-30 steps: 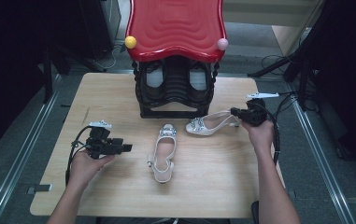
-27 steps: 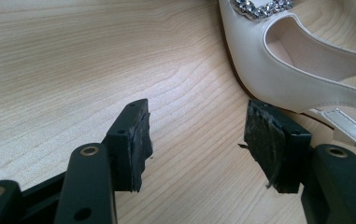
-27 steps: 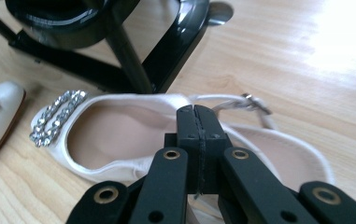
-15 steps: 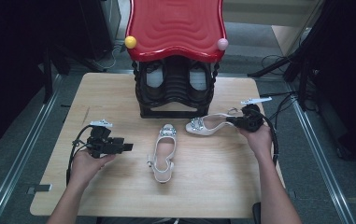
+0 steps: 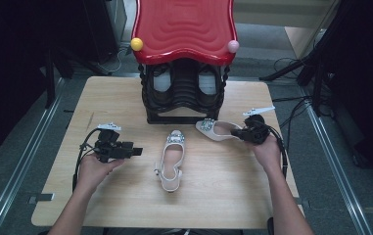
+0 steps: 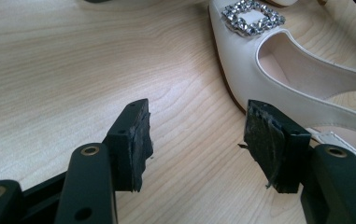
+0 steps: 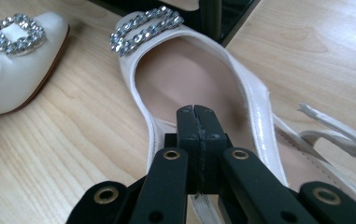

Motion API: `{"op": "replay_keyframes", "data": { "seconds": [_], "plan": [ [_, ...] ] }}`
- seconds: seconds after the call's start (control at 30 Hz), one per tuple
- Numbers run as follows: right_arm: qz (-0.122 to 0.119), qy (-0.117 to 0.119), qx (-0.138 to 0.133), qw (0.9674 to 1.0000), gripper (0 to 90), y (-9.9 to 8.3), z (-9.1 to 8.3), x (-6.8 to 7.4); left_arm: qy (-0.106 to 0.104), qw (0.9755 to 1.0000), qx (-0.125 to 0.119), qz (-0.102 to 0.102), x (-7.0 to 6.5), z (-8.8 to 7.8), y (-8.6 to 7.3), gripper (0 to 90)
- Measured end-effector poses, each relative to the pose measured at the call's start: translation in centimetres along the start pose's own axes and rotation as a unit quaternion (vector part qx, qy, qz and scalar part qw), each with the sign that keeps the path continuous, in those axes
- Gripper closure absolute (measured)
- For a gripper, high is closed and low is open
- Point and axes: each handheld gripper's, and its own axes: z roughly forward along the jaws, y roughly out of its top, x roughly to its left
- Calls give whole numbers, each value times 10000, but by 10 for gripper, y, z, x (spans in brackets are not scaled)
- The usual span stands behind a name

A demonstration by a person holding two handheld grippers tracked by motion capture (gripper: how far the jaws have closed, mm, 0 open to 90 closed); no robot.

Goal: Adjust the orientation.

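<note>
Right claw (image 7: 199,122) clamped together on side rim of buckled slingback shoe (image 5: 219,130) | dragged it slightly nearer rack (image 5: 184,93) | left claw (image 6: 196,140) apart, idle, second shoe (image 6: 278,70) just beside | placement looked imminent

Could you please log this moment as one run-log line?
right gripper: shut on rim of right shoe | left gripper: open, beside left shoe | rack: behind

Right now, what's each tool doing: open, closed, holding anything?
Left tool: open, nothing between its jaws, over the bare wooden table.
Right tool: closed on the side wall of the cream buckled slingback shoe.
</note>
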Motion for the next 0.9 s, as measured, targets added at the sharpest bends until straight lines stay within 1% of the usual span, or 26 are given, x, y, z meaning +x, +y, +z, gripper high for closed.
{"op": "replay_keyframes", "data": {
  "seconds": [0.03,0.13,0.2,0.23,0.27,0.3,0.33,0.37,0.4,0.43,0.5,0.53,0.57,0.6,0.63,0.67,0.7,0.77,0.8,0.87,0.9],
  "plan": [
    [11,21,-5,10000,900,-2,0,1,8,10000,6,34,-1,1,2,414],
    [28,10,-17,10000,900,-3,-1,2,-11,10000,18,30,-1,3,3,414],
    [60,0,-95,9999,900,-3,-3,0,-41,10000,41,53,-2,5,4,414],
    [124,-23,-232,9997,900,-4,-8,-2,-34,9999,53,88,-2,5,5,414],
    [124,-23,-232,9997,900,-4,-8,-2,-52,9999,55,94,-2,6,6,414],
    [192,-18,-402,9990,900,-6,-14,-4,-54,9999,73,100,-3,7,7,414],
    [199,-15,-486,9986,891,-6,-17,-6,-54,9999,73,100,-3,7,7,414],
    [199,-15,-486,9986,891,-6,-17,-6,-58,9999,77,105,-3,8,7,414],
    [226,9,-632,9977,857,-8,-22,-7,-73,9999,57,101,-3,8,7,414],
    [226,9,-632,9977,857,-8,-22,-7,-74,9999,61,98,-3,9,7,414],
    [299,3,-663,9973,854,-8,-28,-8,-87,9999,59,98,-3,9,7,414],
    [286,61,-798,9964,847,-8,-34,-6,-81,9999,49,97,-3,8,7,414],
    [280,70,-832,9961,840,-7,-36,-5,-74,9999,47,102,-2,8,8,414],
    [280,70,-832,9961,840,-7,-36,-5,-69,9999,42,95,-2,8,8,414],
    [231,71,-860,9960,833,-6,-37,-3,-80,9999,41,92,-2,7,8,413],
    [138,142,-878,9959,800,-5,-37,0,-74,9999,50,95,-2,8,8,413],
    [138,142,-878,9959,800,-5,-37,0,-74,9999,50,95,-2,8,8,413],
    [82,111,-769,9969,779,-4,-32,2,-70,9999,60,100,-2,8,8,413],
    [77,122,-639,9978,778,-5,-26,2,-69,9999,63,107,-2,8,8,413],
    [85,142,-541,9984,777,-5,-21,2,-64,9999,59,106,-2,8,8,413],
    [85,142,-541,9984,777,-5,-21,2,-63,9999,60,102,-2,8,8,413]
  ]
}}
